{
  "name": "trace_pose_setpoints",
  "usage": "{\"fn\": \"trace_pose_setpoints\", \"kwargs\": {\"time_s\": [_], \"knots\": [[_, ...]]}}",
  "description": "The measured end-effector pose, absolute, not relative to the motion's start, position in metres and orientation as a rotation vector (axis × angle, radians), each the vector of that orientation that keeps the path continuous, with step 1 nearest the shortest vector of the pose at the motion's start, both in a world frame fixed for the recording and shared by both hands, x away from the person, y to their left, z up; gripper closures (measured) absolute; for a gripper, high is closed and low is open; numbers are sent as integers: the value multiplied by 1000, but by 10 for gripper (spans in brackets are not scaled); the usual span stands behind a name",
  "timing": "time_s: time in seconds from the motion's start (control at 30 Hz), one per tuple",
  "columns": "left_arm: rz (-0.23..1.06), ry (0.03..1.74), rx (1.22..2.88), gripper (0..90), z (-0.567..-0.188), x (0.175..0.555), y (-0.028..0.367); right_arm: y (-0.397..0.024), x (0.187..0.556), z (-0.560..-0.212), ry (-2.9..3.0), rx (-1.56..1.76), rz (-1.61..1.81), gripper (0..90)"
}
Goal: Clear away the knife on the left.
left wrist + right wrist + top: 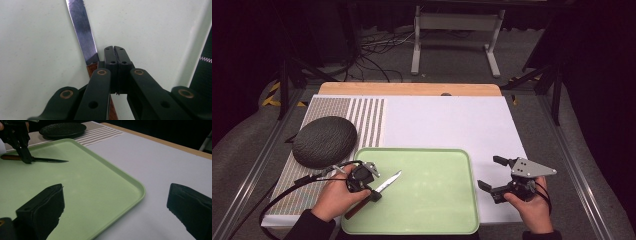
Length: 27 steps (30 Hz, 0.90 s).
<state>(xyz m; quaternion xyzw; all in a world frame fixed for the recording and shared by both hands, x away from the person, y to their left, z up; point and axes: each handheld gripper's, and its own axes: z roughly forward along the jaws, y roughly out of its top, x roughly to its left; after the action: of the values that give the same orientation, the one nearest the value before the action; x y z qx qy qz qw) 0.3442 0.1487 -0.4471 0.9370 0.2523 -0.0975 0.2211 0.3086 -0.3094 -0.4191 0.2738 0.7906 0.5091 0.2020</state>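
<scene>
Just beside the left gripper [115,47], whose fingers are pressed together on nothing, the knife [382,190] lies on the green tray [437,220], apparently released; right gripper [492,173] fingers stand apart, waiting off-tray.

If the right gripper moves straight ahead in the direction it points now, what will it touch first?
Probably the near right corner of the green tray, which lies just ahead between the open jaws of the right gripper; depth is hard to judge.

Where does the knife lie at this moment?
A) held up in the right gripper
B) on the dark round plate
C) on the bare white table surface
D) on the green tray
D: the knife lies flat on the green tray, beside the shut left gripper.
</scene>
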Motion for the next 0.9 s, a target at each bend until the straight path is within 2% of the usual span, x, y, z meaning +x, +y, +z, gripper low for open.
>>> {"fn": "trace_pose_setpoints", "kwargs": {"time_s": [0.47, 0.9], "knots": [[-248, 797, 2554, 900, -447, 350, 159, -310, 308, -420, 2210, 767, 1417, 21], [-171, 894, 2557, 900, -444, 354, 170, -310, 309, -420, 2211, 767, 1414, 21]]}}
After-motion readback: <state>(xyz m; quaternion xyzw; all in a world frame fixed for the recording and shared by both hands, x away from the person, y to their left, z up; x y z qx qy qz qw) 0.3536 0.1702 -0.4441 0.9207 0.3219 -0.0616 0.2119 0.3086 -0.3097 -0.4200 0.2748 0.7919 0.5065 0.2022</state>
